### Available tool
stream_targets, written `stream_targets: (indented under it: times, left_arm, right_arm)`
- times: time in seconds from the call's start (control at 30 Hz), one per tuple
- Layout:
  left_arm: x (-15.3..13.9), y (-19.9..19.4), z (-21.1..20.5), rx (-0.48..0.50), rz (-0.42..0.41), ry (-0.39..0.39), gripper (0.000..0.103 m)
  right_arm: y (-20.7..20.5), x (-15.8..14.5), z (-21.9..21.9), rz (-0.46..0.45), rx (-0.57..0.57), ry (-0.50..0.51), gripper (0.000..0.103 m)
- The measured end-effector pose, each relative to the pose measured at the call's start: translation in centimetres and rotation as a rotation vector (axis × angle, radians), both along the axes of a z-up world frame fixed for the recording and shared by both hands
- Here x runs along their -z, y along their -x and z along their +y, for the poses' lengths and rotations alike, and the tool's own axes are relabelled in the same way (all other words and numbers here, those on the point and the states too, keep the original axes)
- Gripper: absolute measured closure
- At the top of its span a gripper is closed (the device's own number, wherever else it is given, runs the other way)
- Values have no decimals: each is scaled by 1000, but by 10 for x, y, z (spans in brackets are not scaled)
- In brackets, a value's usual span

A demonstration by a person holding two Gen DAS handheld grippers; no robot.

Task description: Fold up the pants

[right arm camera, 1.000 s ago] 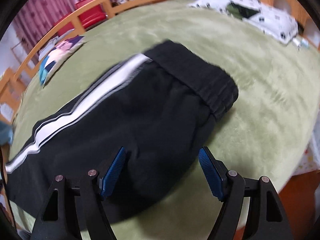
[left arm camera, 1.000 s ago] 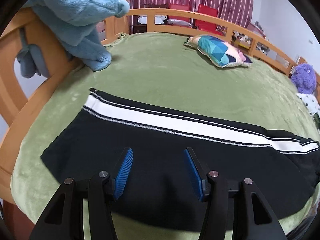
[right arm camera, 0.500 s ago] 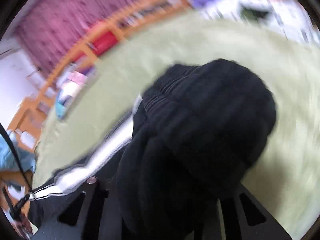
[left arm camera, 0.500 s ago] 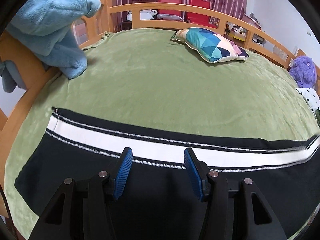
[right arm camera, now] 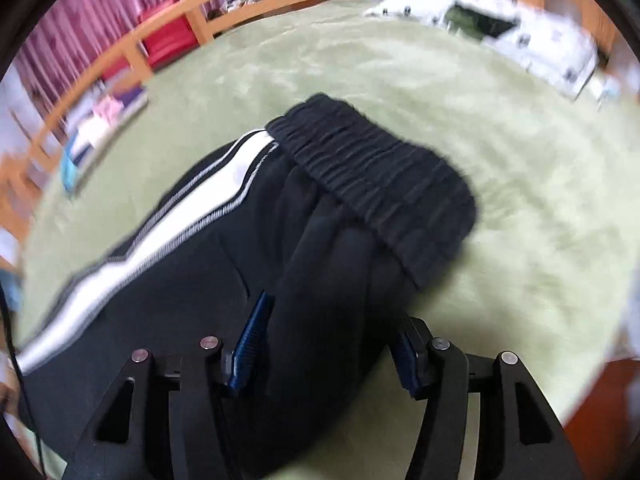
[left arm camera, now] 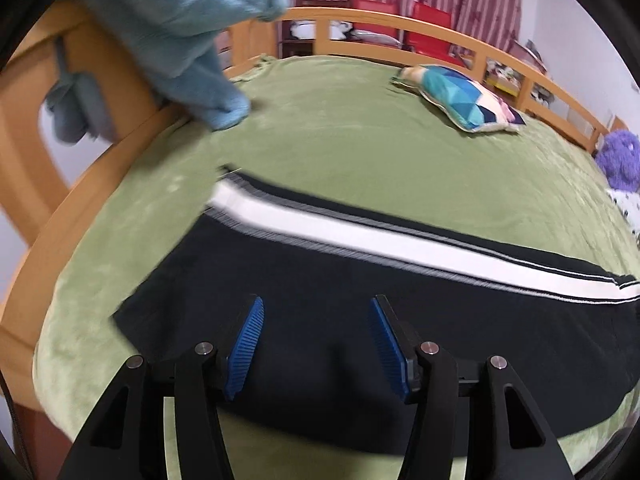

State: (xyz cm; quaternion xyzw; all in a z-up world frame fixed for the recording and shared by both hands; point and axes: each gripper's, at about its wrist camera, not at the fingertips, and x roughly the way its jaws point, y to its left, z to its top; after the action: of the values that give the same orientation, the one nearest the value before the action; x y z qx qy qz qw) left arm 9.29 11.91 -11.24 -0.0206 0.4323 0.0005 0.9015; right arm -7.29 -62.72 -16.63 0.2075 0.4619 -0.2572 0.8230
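The black pants (left arm camera: pixel 360 320) with the white side stripe (left arm camera: pixel 360 236) lay lengthwise across the near edge of the bed (left arm camera: pixel 360 152), already doubled leg on leg, with the elastic waistband (right arm camera: pixel 376 184) at the end away from the blue blanket (left arm camera: pixel 172 32) that hung on the wooden rail (left arm camera: pixel 400 36).

The left gripper (left arm camera: pixel 316 344) hung over the hem end of the pants, the end nearer the blanket, its jaws parted with only flat cloth below them and nothing pinched. The right gripper (right arm camera: pixel 328 344) stood just short of the waistband; its jaws had just been opening, and a raised ridge of black cloth sat between them. Blur hid whether the pads pressed on that ridge, so the grip there could not be told.

The step in hand looked like the crosswise fold, waistband toward hem, caught at the take-up of cloth. The next move would likely call for a firm pinch on the waistband side, then a lift and carry toward the blanket end, keeping the stripe straight and the lower layer from dragging along the plush cover.
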Motion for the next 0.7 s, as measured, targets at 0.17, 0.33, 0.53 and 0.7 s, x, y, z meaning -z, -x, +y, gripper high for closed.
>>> stream_targets:
  times: [0.17, 0.33, 0.53, 0.7]
  left_arm:
    - [15, 19, 63, -88, 48, 48, 50]
    - [32, 19, 102, -150, 99, 95, 51]
    - [56, -6, 121, -164, 148, 188, 50]
    - [79, -31, 131, -188, 188, 260, 50]
  right_arm:
    - [-23, -52, 76, -47, -106, 143, 44]
    - [-59, -81, 180, -175, -258, 200, 44]
    - [-105, -68, 253, -181, -374, 149, 43]
    - [-118, -48, 279, -123, -409, 128, 43]
